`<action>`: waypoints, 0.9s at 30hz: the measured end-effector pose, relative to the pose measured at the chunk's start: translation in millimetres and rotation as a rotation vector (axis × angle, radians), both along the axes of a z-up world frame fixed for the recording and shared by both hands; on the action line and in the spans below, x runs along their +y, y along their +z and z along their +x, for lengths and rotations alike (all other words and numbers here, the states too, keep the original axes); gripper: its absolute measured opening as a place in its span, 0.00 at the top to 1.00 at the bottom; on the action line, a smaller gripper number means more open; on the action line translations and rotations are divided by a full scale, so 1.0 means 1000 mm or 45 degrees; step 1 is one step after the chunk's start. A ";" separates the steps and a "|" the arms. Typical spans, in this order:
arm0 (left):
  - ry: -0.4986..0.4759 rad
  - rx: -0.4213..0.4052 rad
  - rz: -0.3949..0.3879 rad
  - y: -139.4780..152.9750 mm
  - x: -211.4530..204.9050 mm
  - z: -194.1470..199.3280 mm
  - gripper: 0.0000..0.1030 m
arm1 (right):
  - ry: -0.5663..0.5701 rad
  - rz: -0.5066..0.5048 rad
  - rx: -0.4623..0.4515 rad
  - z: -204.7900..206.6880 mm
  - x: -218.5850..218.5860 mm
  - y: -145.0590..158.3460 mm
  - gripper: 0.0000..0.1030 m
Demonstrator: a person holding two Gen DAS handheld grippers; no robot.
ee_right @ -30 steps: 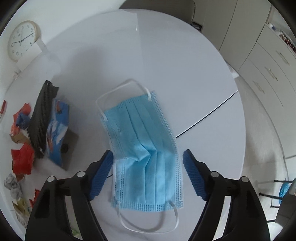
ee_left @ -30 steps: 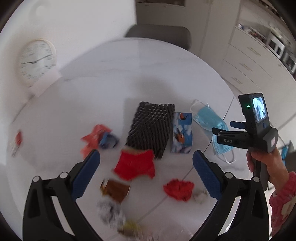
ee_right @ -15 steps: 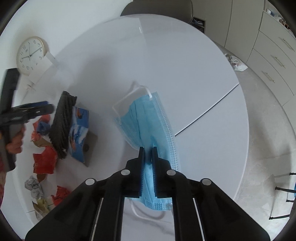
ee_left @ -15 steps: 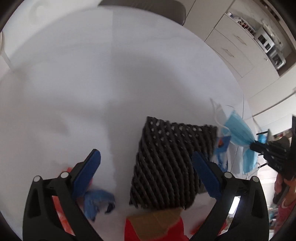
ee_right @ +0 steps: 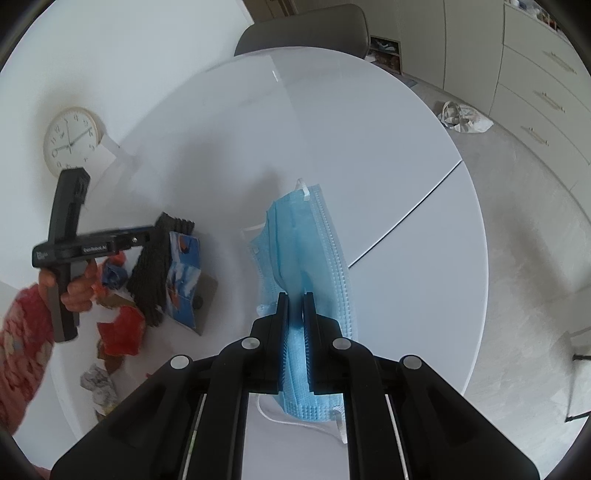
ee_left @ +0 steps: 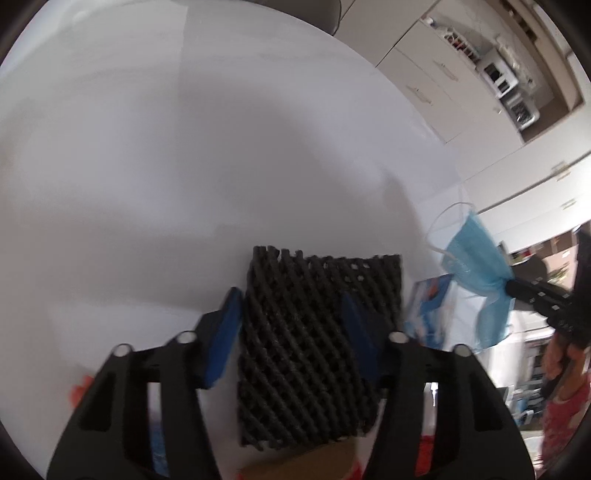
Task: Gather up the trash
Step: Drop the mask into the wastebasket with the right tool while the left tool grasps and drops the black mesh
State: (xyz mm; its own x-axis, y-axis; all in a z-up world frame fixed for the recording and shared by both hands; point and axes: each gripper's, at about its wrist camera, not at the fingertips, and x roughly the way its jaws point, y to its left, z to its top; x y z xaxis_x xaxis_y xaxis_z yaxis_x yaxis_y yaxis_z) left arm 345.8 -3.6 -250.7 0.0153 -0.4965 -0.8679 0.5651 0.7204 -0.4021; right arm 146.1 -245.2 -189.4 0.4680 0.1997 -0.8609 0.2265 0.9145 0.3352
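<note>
My right gripper (ee_right: pixel 295 299) is shut on a blue face mask (ee_right: pixel 314 251) and holds it lifted off the white round table (ee_right: pixel 369 147); the mask also shows hanging in the left wrist view (ee_left: pixel 476 258). My left gripper (ee_left: pixel 291 314) is half closed around a black foam mesh sleeve (ee_left: pixel 314 332), its blue pads on either side of it; the left gripper and the sleeve (ee_right: pixel 162 273) also show in the right wrist view. A blue printed carton (ee_left: pixel 428 314) lies beside the sleeve.
Red wrappers (ee_right: pixel 122 328), crumpled foil (ee_right: pixel 98 384) and brown paper lie at the table's near left. A clock (ee_right: pixel 70 142) leans on the wall. A grey chair (ee_right: pixel 303 33) stands behind the table, cabinets (ee_right: pixel 535 74) at right, and a bag (ee_right: pixel 465 118) on the floor.
My right gripper shut on the mask and lifted it off the table. My left gripper moved forward over the black mesh sleeve and its fingers narrowed around it.
</note>
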 end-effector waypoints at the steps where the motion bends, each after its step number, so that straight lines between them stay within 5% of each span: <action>1: 0.008 0.001 -0.014 0.001 -0.001 -0.002 0.54 | -0.008 0.012 -0.002 0.000 -0.001 0.001 0.91; 6: 0.046 -0.083 0.024 0.004 -0.014 -0.015 0.82 | -0.037 0.016 -0.006 -0.007 -0.007 0.004 0.91; 9: 0.064 -0.125 0.052 0.008 -0.021 -0.020 0.86 | -0.069 0.034 -0.028 -0.015 -0.011 0.009 0.91; 21: 0.204 -0.455 0.090 0.104 -0.008 -0.036 0.88 | -0.248 -0.074 -0.155 -0.104 -0.052 0.064 0.91; 27: 0.236 -0.612 0.056 0.170 -0.009 -0.074 0.88 | -0.352 -0.175 -0.073 -0.186 -0.068 0.058 0.91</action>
State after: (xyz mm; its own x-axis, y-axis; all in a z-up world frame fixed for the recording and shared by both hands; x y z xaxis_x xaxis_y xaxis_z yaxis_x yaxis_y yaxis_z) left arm 271.9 -12.7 -80.5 0.5016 -0.4110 -0.7612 0.5402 0.8361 -0.0955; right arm -40.1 -313.4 -131.9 0.5372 -0.0583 -0.8414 0.4570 0.8586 0.2323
